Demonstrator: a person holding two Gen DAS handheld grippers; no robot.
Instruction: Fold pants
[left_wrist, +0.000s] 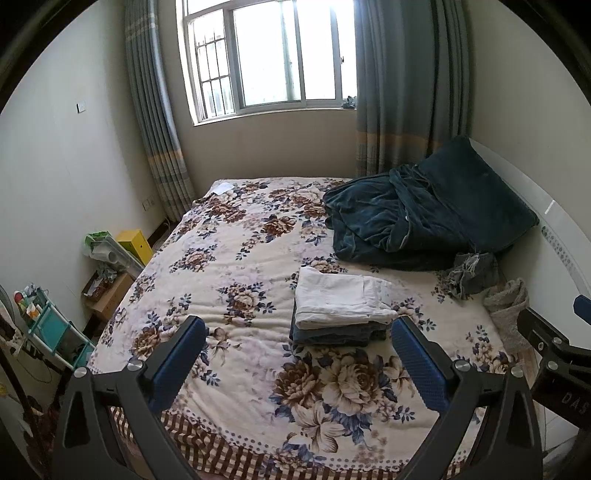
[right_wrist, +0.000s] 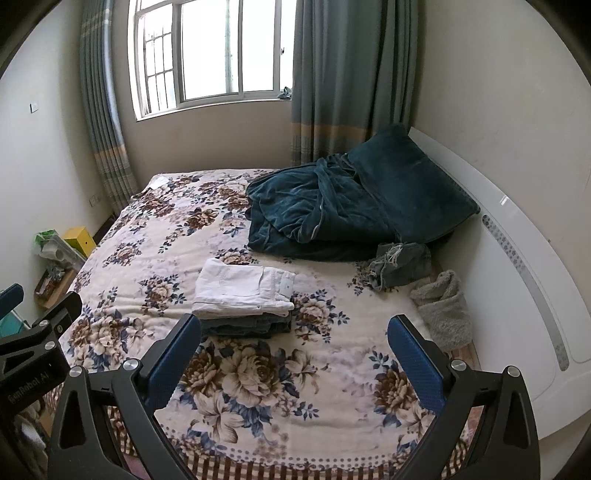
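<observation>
Left wrist view: bed (left_wrist: 229, 236) carries a dark blanket (left_wrist: 399, 221), then a stack topped by folded white pants (left_wrist: 343, 297) near the foot — apparently done. Crumpled grey pants (left_wrist: 472, 271) by the headboard look unfolded — likely left. Left gripper (left_wrist: 297, 356) and right gripper (right_wrist: 293, 350) both spread, holding nothing.

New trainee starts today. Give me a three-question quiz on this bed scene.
1. True or false: the white folded pants lie on top of a darker folded garment.
2. Which lies nearest the headboard? A) grey fuzzy item B) white folded pants C) yellow box
3. Fill in: both the left gripper and right gripper are ____ and hold nothing.

Key: 1 true; 2 A; 3 open.
</observation>
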